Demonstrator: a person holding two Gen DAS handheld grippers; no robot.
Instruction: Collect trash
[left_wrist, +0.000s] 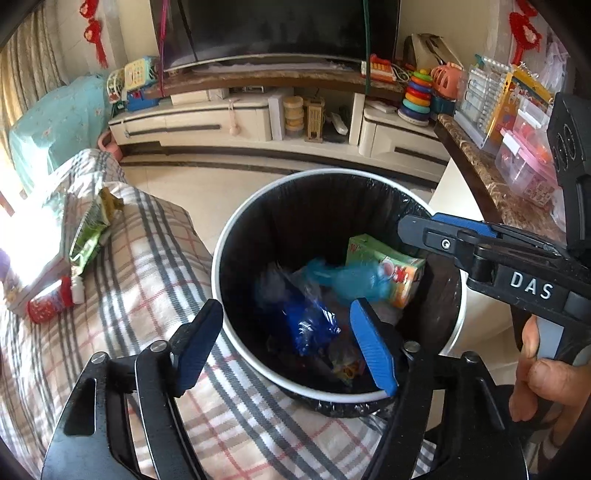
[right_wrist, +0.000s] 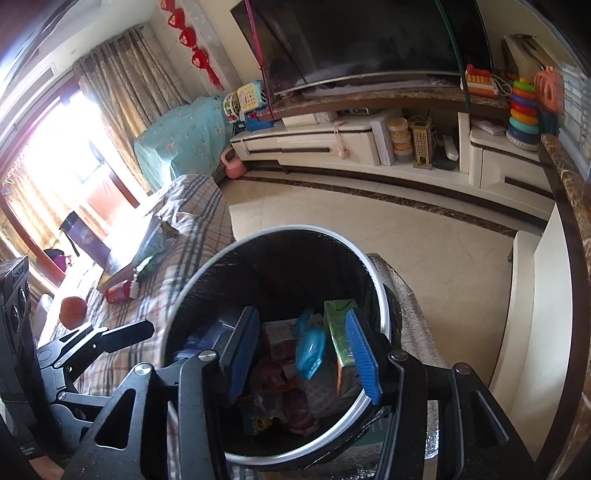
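The blue wrapper (left_wrist: 347, 278) appears blurred inside the bin (left_wrist: 221, 236), above the green carton (left_wrist: 388, 266) (probably falling). Your right gripper (right_wrist: 303, 354) hangs over the bin mouth, jaws wide and empty; keep it centred there. Your left gripper (left_wrist: 284, 347), also wide and empty, sits at the bin's near rim.
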